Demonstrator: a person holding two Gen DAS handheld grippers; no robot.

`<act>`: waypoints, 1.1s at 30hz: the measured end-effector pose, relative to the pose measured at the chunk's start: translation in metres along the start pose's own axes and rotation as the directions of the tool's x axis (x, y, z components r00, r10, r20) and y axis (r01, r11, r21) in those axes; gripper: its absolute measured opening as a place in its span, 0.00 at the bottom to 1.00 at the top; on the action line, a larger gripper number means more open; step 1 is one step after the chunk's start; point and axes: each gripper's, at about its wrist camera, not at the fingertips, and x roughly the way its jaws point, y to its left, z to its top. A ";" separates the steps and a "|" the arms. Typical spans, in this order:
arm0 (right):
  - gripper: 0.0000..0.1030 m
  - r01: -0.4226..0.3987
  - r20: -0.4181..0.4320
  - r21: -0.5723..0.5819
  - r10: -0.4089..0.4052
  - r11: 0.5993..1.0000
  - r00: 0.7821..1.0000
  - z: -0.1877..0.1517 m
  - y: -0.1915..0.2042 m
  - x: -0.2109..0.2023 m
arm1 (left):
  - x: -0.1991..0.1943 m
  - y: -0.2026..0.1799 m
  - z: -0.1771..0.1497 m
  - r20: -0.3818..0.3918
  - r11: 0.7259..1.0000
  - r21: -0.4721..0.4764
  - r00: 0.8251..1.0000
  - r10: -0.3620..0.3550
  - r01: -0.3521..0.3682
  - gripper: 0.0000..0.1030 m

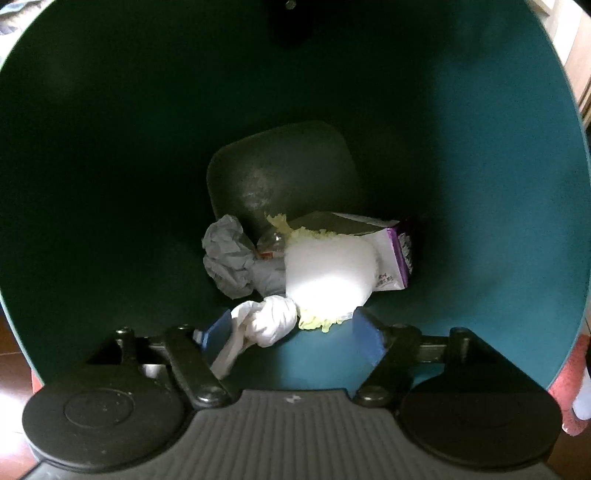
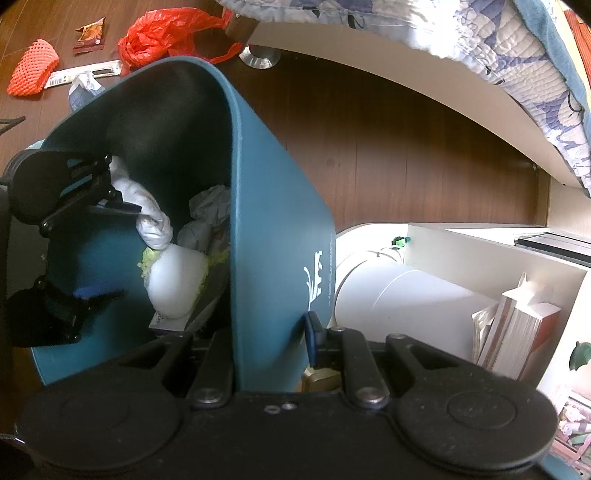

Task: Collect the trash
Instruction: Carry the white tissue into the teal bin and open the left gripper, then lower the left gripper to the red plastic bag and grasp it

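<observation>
Left wrist view: we're looking straight down into the teal bin (image 1: 461,155), and the left claw (image 1: 291,334) stands wide open inside its mouth, gripping nothing. A white twisted wad (image 1: 271,323) sits between the blue pads, draped against the left one (image 1: 216,332), its long axis running from lower left up toward centre frame. Whether it is fully free of that pad is hard to tell. Just beyond it lie a bright white bundle (image 1: 327,277) with pale green leaves, a crumpled grey paper (image 1: 227,254) to the left, and a purple-and-white carton (image 1: 397,254) to the right.

Right wrist view: the right claw (image 2: 271,341) is nearly closed, pinching the bin wall (image 2: 273,236) at lower centre and holding it tilted. The left claw (image 2: 101,251) shows at frame left, inside the opening. More litter waits on the wooden floor (image 2: 388,155), upper left: a red plastic bag (image 2: 162,33), an orange foam net (image 2: 33,68), a brown wrapper (image 2: 90,35). My read: the left hand is free for those next.
</observation>
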 end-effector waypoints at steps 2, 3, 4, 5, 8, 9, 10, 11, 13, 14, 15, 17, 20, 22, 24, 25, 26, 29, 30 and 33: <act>0.17 -0.002 0.000 0.003 0.002 1.000 1.000 0.000 0.000 0.000 | -0.002 -0.001 -0.001 0.001 1.000 -0.005 1.000 0.000 0.000 0.73; 0.17 -0.003 0.001 0.005 0.003 1.000 1.000 0.001 -0.001 0.000 | -0.003 0.000 -0.001 0.000 1.000 -0.013 1.000 -0.002 0.002 0.74; 0.17 -0.004 0.001 0.008 0.004 1.000 1.000 0.000 -0.002 0.000 | -0.004 0.000 -0.001 0.002 1.000 -0.018 1.000 -0.006 0.006 0.74; 0.17 -0.004 0.002 0.008 0.004 1.000 1.000 0.001 -0.003 0.000 | -0.007 0.001 -0.002 0.003 1.000 -0.021 1.000 -0.007 0.007 0.74; 0.17 -0.007 0.001 0.011 0.007 1.000 1.000 0.000 -0.004 0.000 | -0.019 0.004 -0.007 0.030 1.000 -0.027 1.000 0.000 0.001 0.74; 0.17 -0.009 0.000 0.011 0.009 1.000 1.000 0.000 -0.004 0.001 | -0.024 0.005 -0.009 0.041 1.000 -0.026 0.999 0.007 -0.006 0.74; 0.17 -0.011 -0.002 0.013 0.011 1.000 1.000 0.000 -0.005 0.001 | -0.031 0.006 -0.011 0.056 1.000 -0.023 0.998 0.012 -0.010 0.74; 0.17 -0.013 -0.002 0.015 0.013 1.000 1.000 0.000 -0.006 0.002 | -0.038 0.008 -0.014 0.078 1.000 -0.020 0.997 0.016 -0.014 0.74; 0.17 -0.018 -0.003 0.023 0.018 1.000 1.000 0.000 -0.009 0.003 | -0.053 0.012 -0.017 0.116 1.000 -0.023 0.993 0.020 -0.017 0.74; 0.16 -0.019 -0.002 0.027 0.019 0.999 1.000 0.001 -0.010 0.004 | -0.061 0.015 -0.018 0.139 0.999 -0.031 0.990 0.020 -0.016 0.74; 0.16 -0.021 -0.001 0.030 0.021 0.999 1.000 0.001 -0.011 0.004 | -0.067 0.017 -0.020 0.159 0.999 -0.042 0.987 0.023 -0.017 0.74; 0.16 -0.021 -0.001 0.027 0.021 0.999 1.000 0.001 -0.011 0.006 | -0.080 0.024 -0.024 0.188 0.997 -0.069 0.982 0.032 -0.020 0.74; 0.16 -0.019 -0.003 0.023 0.019 1.000 1.000 -0.001 -0.010 0.008 | -0.095 0.037 -0.031 0.216 0.990 -0.133 0.974 0.068 -0.040 0.74; 0.16 -0.025 0.003 0.032 0.025 0.999 1.000 -0.001 -0.012 0.008 | -0.104 0.047 -0.038 0.237 0.981 -0.189 0.968 0.085 -0.040 0.77; 0.15 -0.031 0.000 0.041 0.031 0.999 1.000 -0.001 -0.015 0.008 | -0.110 0.056 -0.043 0.242 0.963 -0.245 0.954 0.174 -0.114 0.77; 0.15 -0.032 -0.002 0.044 0.032 0.999 0.999 -0.001 -0.017 0.009 | -0.112 0.060 -0.046 0.241 0.961 -0.248 0.952 0.186 -0.125 0.78; 0.15 -0.036 -0.004 0.048 0.036 0.998 0.999 -0.001 -0.018 0.009 | -0.116 0.065 -0.049 0.247 0.956 -0.260 0.948 0.202 -0.136 0.78; 0.15 -0.045 -0.010 0.056 0.046 0.997 0.999 -0.002 -0.019 0.011 | -0.122 0.086 -0.060 0.236 0.917 -0.346 0.928 0.289 -0.197 0.78; 0.15 -0.047 -0.011 0.058 0.048 0.997 0.999 -0.003 -0.019 0.011 | -0.120 0.096 -0.064 0.221 0.900 -0.381 0.924 0.313 -0.214 0.80; 0.15 -0.054 -0.016 0.067 0.055 0.996 0.998 -0.002 -0.020 0.011 | -0.101 0.133 -0.076 0.120 0.819 -0.495 0.910 0.397 -0.292 0.84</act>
